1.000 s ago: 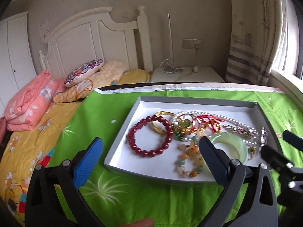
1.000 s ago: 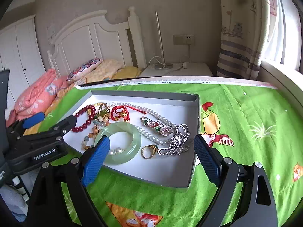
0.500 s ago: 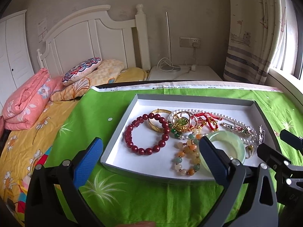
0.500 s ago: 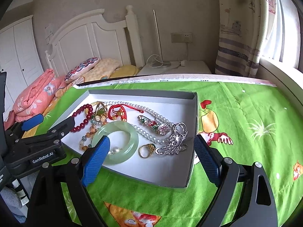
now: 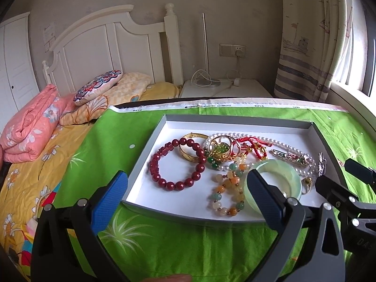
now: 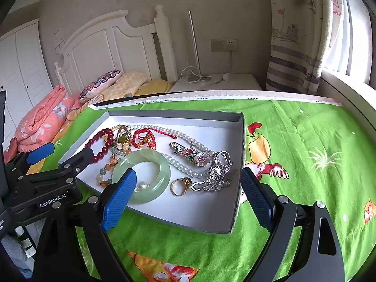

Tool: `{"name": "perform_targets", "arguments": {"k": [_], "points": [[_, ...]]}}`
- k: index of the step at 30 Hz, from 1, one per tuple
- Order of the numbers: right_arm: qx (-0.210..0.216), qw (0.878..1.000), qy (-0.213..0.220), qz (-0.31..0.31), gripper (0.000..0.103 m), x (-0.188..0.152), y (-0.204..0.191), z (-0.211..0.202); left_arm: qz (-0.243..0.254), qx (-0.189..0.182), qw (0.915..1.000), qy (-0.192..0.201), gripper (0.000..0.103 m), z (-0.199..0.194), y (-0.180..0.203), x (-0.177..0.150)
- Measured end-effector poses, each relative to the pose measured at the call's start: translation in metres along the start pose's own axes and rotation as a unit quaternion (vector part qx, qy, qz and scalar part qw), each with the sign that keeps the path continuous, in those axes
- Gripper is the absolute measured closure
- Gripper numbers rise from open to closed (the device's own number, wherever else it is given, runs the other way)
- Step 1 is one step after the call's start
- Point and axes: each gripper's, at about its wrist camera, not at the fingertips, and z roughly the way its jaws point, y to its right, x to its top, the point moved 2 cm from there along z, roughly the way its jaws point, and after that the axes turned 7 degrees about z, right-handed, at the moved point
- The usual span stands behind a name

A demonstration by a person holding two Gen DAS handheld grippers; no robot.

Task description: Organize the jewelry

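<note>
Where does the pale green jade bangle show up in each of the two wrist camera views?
Left wrist view: the pale green jade bangle is lower right, partly hidden by a blue finger.
Right wrist view: it is left of centre, also partly hidden by a blue finger.
Shared landmark: the dark red bead bracelet, left of it.

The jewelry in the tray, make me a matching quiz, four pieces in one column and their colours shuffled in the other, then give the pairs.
Column one:
1. bead bracelet
2. bangle
3. ring
4. brooch

Column two:
A. silver
B. pale green
C. dark red
D. gold

Pairs: 1-C, 2-B, 3-D, 4-A. All four lie in the tray.
</note>
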Motion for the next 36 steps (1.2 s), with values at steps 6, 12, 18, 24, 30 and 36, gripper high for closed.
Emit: {"name": "perform_targets", "arguments": {"k": [6,12,18,24,30,36], "points": [[-0.001,1.000,-0.001,0.000,0.017,-0.0003,0.0004,0.0009,0.001,0.000,1.0000,-0.002,0.002,0.0013,0.0008,0.0000],[-0.001,1.000,-0.001,0.001,0.017,-0.0002,0.0006,0.0009,0.000,-0.001,1.0000,-0.002,0.002,0.0018,0.0016,-0.0007],[-0.001,1.000,-0.001,0.001,0.017,0.0000,0.0008,0.0011,0.000,-0.003,1.0000,-0.004,0.002,0.0030,0.0032,-0.0022],[-0.002,1.000,-0.002,0.002,0.017,-0.0009,0.0026,0.0015,0.000,-0.007,1.0000,-0.005,0.002,0.0043,0.0030,-0.0024],[-0.002,1.000,-0.002,0.002,0.017,-0.0005,0.0026,0.0015,0.000,-0.008,1.0000,-0.006,0.002,0.0047,0.0037,-0.0027],[-0.002,1.000,-0.002,0.002,0.017,-0.0008,0.0036,0.0016,-0.001,-0.007,1.0000,-0.006,0.002,0.0046,0.0039,-0.0024]]}}
